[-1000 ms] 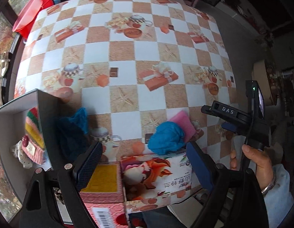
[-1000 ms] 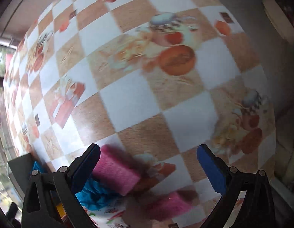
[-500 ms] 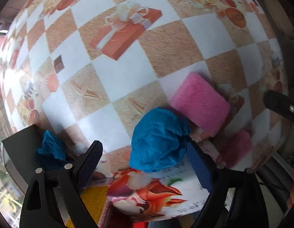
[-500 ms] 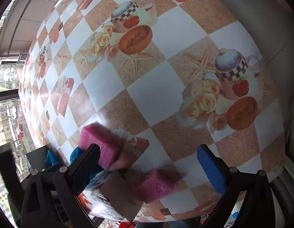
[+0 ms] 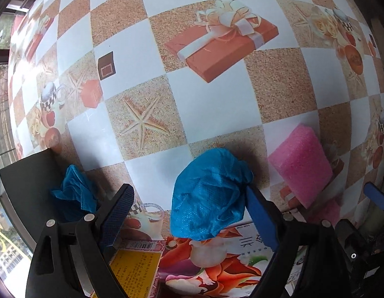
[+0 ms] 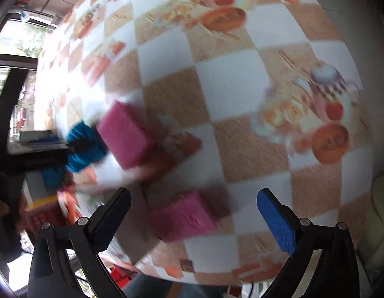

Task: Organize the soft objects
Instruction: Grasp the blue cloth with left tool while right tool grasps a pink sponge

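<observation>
A crumpled blue cloth (image 5: 208,193) lies on the checked tablecloth, partly over a printed tissue box (image 5: 224,263). My left gripper (image 5: 189,213) is open, its jaws on either side of the cloth, low over it. A large pink sponge (image 5: 301,166) lies to its right; it also shows in the right wrist view (image 6: 127,134). A smaller pink sponge (image 6: 184,216) lies between the jaws of my open right gripper (image 6: 194,213). A second blue cloth (image 5: 75,193) hangs at the dark box (image 5: 25,188) on the left.
The yellow and red end of another packet (image 5: 134,270) lies beside the tissue box. The table's near edge (image 6: 216,280) runs just below the small sponge. The right wrist view is blurred by motion.
My left gripper has come down and forward over the blue cloth, which now sits between its jaws. My right gripper has swung toward the small pink sponge, now between its jaws.
</observation>
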The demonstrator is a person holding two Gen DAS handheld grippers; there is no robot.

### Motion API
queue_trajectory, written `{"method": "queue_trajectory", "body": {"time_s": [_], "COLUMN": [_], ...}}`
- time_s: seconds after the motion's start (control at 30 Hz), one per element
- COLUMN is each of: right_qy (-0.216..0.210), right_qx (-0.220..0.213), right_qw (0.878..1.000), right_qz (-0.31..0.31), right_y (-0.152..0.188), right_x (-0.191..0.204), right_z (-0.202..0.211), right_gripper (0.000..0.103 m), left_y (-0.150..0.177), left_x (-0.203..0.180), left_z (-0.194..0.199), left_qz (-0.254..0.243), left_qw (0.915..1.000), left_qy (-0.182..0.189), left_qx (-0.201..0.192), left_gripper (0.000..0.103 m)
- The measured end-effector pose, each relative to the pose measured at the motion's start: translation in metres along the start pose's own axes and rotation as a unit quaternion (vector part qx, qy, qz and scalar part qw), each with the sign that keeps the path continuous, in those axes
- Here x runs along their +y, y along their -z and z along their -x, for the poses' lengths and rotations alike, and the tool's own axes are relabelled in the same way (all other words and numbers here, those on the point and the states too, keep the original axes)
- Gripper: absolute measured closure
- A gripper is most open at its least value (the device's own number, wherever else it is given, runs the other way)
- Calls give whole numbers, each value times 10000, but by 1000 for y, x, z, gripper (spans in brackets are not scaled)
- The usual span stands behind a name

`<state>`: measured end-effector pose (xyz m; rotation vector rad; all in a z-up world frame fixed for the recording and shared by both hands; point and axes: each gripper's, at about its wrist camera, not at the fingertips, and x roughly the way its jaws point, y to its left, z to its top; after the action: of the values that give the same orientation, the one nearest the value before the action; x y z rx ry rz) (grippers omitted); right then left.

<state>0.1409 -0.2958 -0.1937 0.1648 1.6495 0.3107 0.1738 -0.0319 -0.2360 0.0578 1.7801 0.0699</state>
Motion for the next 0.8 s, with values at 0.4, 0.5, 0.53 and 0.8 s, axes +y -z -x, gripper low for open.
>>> {"method": "queue_trajectory", "body": {"time_s": [0.4, 0.5, 0.53, 0.8], "right_qy": [496, 631, 666, 1100], "right_qx": [422, 460, 450, 143], "right_qw": [9808, 9760, 9756, 9633], "right_qz": [1839, 2034, 2044, 2445], "right_y": [-46, -46, -46, -52], "right_x": [92, 99, 101, 140], "right_z": [-50, -58, -60, -68], "right_gripper": [0, 1, 5, 52], "left_y": [-17, -20, -20, -16], "left_x": [17, 21, 22, 17], "left_z": [-29, -34, -36, -41], "left_qz": [220, 219, 231, 157], "left_qw": [9987, 9984, 9983, 9986], "left_qy": [247, 275, 280, 314], "left_qx": [377, 451, 460, 395], "left_gripper": [11, 11, 11, 12]}}
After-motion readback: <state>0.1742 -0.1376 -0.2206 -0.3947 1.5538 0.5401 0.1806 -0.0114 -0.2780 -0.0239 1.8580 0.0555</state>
